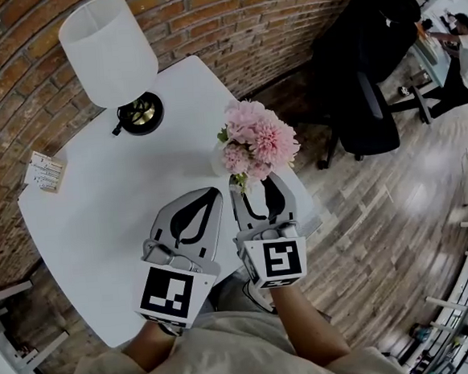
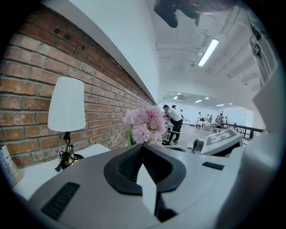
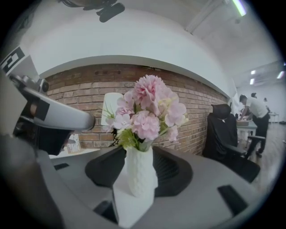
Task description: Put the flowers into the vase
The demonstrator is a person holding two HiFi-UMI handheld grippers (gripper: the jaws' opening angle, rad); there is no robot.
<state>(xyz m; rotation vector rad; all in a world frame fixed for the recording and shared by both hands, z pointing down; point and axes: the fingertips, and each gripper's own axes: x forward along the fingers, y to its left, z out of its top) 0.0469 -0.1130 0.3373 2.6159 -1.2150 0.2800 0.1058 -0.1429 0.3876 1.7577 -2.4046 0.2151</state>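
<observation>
Pink flowers (image 1: 256,140) (image 3: 147,112) stand upright in a white textured vase (image 3: 139,172) near the right edge of the white table (image 1: 100,233). My right gripper (image 1: 255,182) (image 3: 140,154) reaches in from the near side, and the lower part of the vase sits between its jaws with the black pads against both sides. In the head view the blooms hide most of the vase. My left gripper (image 1: 213,192) (image 2: 143,146) hovers beside it on the left, shut and holding nothing. The bouquet (image 2: 145,123) shows just beyond its tips.
A white-shaded lamp (image 1: 110,51) (image 2: 67,105) stands at the back of the table by the brick wall. A small printed card holder (image 1: 46,171) sits at the far left. A black office chair (image 1: 362,67) (image 3: 223,134) stands on the wooden floor to the right.
</observation>
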